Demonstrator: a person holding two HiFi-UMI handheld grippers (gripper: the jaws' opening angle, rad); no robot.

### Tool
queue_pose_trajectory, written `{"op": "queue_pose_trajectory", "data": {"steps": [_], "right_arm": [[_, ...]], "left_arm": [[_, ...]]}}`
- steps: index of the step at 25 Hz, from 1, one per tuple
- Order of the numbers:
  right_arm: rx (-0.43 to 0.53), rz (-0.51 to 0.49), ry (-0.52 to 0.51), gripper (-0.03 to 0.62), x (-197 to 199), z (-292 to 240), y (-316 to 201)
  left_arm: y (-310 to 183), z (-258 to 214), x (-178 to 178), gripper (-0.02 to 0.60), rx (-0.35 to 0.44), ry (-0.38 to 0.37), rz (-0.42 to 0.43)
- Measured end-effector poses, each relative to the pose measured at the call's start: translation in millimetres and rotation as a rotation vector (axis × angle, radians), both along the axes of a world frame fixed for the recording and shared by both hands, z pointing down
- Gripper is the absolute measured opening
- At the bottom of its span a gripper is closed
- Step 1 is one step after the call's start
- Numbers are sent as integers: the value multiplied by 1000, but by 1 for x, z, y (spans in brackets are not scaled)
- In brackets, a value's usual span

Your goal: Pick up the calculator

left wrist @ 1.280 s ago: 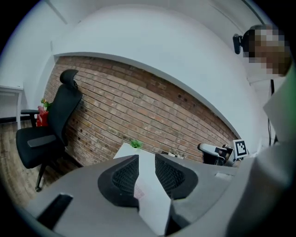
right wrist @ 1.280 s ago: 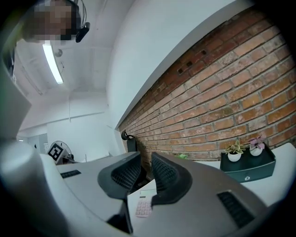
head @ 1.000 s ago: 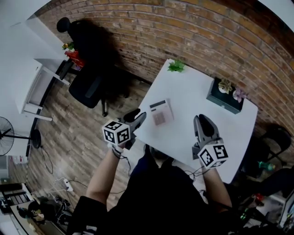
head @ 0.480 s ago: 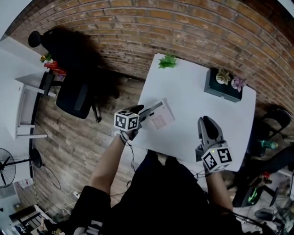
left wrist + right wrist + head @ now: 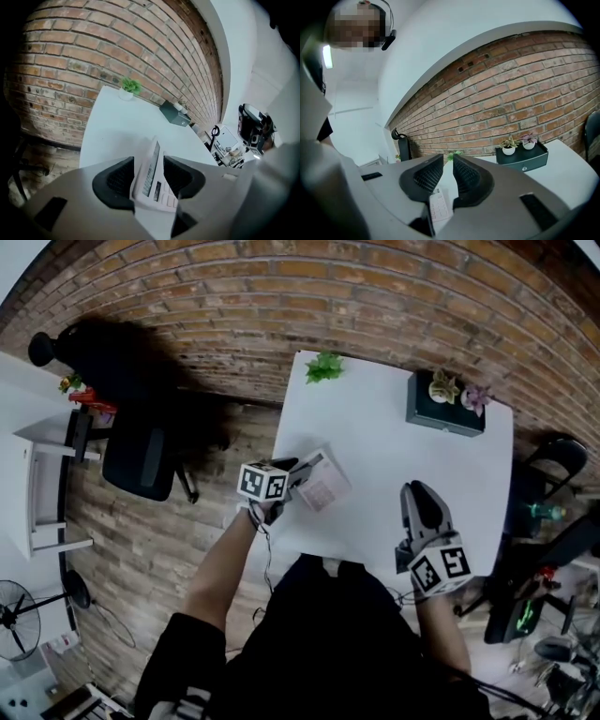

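**Calculator's parked at the table edge, one end in between the jaws**

So the flat white rectangular plastic calculator (image 5: 322, 482) is on the white table (image 5: 403, 456), right up by the edge on the person's left and well away from the brick-wall end. It's skewed at an angle to the table's sides. There's a grey display strip across one end and a grid of pale keys below that. One end sits between the jaws of the left gripper (image 5: 298, 468), which are opening. Can't tell if it's lying dead flat or tipped up a bit.
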State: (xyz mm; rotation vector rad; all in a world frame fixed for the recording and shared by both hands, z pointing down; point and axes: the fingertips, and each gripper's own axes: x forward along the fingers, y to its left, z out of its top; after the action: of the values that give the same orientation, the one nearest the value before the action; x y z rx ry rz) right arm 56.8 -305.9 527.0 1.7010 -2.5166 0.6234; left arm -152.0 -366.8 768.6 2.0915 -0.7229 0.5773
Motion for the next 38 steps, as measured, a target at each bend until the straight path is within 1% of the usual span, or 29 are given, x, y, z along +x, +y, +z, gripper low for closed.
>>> {"op": "queue_pose_trajectory", "data": {"steps": [4, 5, 7, 8, 11, 13, 15, 17, 18, 21, 23, 25, 30, 33, 38], "right_arm": [[-6, 22, -14, 64, 5, 1, 1], [-7, 25, -17, 63, 5, 1, 2], [-8, 26, -21, 61, 5, 1, 2], [-9, 24, -23, 60, 5, 1, 2], [-12, 15, -23, 57, 3, 3, 5], [-14, 8, -21, 53, 3, 5, 6], [-13, -2, -16, 49, 2, 4, 6], [-13, -14, -2, 42, 0, 3, 5], [-14, -21, 7, 34, -2, 3, 5], [-14, -43, 31, 9, -6, 2, 5], [0, -56, 37, 6, -8, -3, 4], [22, -60, 37, 6, -7, -10, 3], [115, -66, 49, 5, -1, -40, -5], [157, -71, 66, 5, 4, -58, -9], [231, -75, 88, 5, 6, -91, -16]], "left_arm": [[5, 6, 8, 188, -106, 82, -23], [7, 6, 8, 177, -125, 91, -24], [11, 8, 8, 127, -138, 81, -8], [12, 7, 7, 102, -129, 71, 2], [15, -3, 8, 79, -73, 57, 5], [18, -17, 11, 65, -40, 76, -10], [19, -32, 12, 48, -22, 110, -51], [19, -46, 9, 48, -8, 136, -120], [18, -55, 9, 48, -2, 169, -157], [16, -90, 9, 48, 21, 302, -255], [15, -115, 8, 47, 51, 359, -294], [15, -147, 9, 48, 98, 407, -307], [15, -225, 9, 48, 219, 495, -322], [17, -263, 7, 48, 262, 551, -347], [20, -314, 4, 47, 308, 676, -388]]}}
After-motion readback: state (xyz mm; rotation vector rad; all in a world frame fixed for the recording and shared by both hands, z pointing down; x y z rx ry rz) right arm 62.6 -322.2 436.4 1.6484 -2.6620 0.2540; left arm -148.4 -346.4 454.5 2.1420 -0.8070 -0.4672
